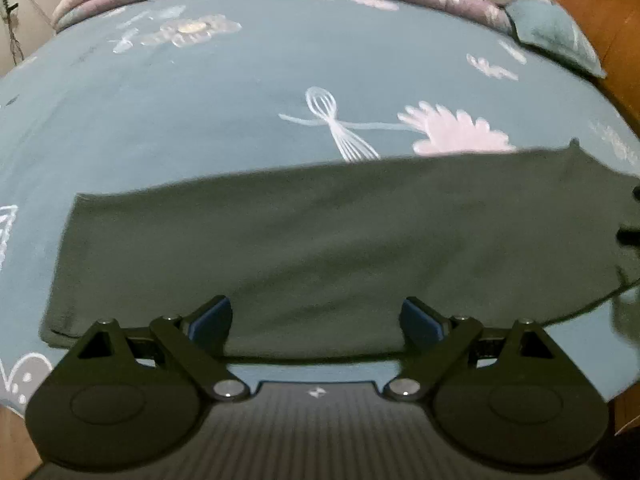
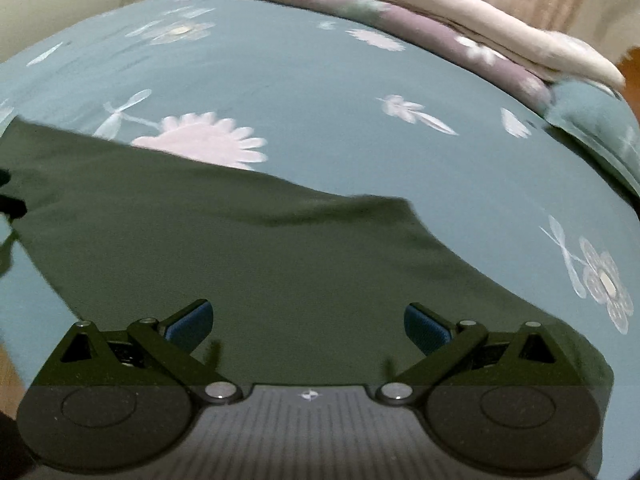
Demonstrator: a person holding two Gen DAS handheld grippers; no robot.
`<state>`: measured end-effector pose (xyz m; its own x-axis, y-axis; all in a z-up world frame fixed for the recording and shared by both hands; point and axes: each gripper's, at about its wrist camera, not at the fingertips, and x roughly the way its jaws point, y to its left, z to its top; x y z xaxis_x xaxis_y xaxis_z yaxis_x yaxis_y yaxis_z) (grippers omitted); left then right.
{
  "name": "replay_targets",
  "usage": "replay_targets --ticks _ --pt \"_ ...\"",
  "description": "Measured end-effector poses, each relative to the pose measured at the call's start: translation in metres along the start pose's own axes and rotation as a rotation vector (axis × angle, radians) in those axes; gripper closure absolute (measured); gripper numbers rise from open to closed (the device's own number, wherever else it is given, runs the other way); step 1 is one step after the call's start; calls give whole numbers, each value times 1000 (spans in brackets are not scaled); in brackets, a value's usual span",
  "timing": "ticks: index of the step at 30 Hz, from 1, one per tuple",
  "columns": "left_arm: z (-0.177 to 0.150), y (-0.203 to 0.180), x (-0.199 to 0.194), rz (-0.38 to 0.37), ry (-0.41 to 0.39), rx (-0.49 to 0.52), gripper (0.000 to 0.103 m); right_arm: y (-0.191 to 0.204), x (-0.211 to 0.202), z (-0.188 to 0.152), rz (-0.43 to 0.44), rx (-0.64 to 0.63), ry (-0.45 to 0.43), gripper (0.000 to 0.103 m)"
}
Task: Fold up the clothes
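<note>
With my left gripper (image 1: 316, 320) and right gripper (image 2: 308, 326) both spread wide and empty over the dark green garment (image 1: 320, 240) lying flat on the floral bedsheet (image 1: 200, 112), I judge I'm between folds and next must pinch its near edge.

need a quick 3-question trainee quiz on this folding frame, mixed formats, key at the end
1. True or false: the left hand-held gripper is shut on the dark garment.
2. Multiple choice: the garment lies on
A. a bare wooden table
B. a teal floral bedsheet
C. a white towel
3. Fill in: at the far edge of the bed lies a folded ____, pink over purple.

Key
1. False. Its jaws stand wide apart over the near edge of the garment, holding nothing. The right hand-held gripper is open too.
2. B
3. quilt
</note>
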<state>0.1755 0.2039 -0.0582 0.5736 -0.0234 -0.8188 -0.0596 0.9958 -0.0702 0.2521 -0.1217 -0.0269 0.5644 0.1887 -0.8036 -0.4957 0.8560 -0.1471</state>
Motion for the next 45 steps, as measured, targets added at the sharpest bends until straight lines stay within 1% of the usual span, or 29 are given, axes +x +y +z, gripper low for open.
replay_targets --ticks 2,4,6,9,10,11,13,14,16,17,19,20,21,23,25,27,28,30,33,35,37,40,41,44,45 --pt "7 7 -3 -3 -40 -16 11 14 4 6 8 -26 11 0" --pt "14 10 1 -25 -54 -22 11 26 10 14 21 -42 15 0" --pt "17 12 8 -31 -52 -11 11 36 17 20 38 -50 24 0" --pt "10 17 18 0 -23 15 11 51 31 20 23 -78 77 0" --pt "8 19 16 -7 -26 25 11 56 36 20 17 -88 95 0" --pt "7 20 14 -13 -28 30 11 58 38 18 13 -82 98 0" --pt "10 22 9 -25 -23 17 11 51 39 16 31 -20 105 0" --pt "14 22 6 -41 -35 8 11 46 40 15 48 20 116 0" --pt "22 16 2 -114 -71 5 11 37 42 13 77 87 136 0" --pt "26 11 1 -169 -85 3 11 35 43 13 86 111 143 0" --pt "34 3 7 -300 -84 -15 9 36 43 13 81 105 147 0" --pt "37 -1 11 -366 -75 -25 8 37 42 14 79 103 149 0" --pt "38 -4 19 -428 -39 -40 8 37 42 14 77 100 150 0" --pt "38 -11 35 -492 16 -52 8 38 43 14 76 99 152 0" --pt "38 -14 39 -463 -1 -28 8 37 43 14 78 103 152 0" --pt "45 -11 42 -442 -25 -32 8 38 43 15 74 106 151 0" --pt "49 -9 44 -414 -36 -38 8 37 43 15 74 108 149 0" --pt "58 -5 52 -381 -45 -46 8 37 43 14 78 110 144 0" --pt "68 0 58 -380 -69 -81 8 36 44 14 81 112 139 0" --pt "71 -3 56 -349 -73 -83 8 35 45 14 84 116 137 0" --pt "71 -9 46 -312 -82 -55 8 35 45 14 87 118 135 0" --pt "64 -18 29 -346 -76 -11 8 33 44 13 92 118 128 0" --pt "62 -22 27 -372 -69 -1 8 33 44 13 94 118 124 0" --pt "56 -34 32 -415 -43 20 8 32 44 11 99 116 112 0" --pt "56 -38 36 -413 -35 21 8 32 43 11 101 115 110 0"
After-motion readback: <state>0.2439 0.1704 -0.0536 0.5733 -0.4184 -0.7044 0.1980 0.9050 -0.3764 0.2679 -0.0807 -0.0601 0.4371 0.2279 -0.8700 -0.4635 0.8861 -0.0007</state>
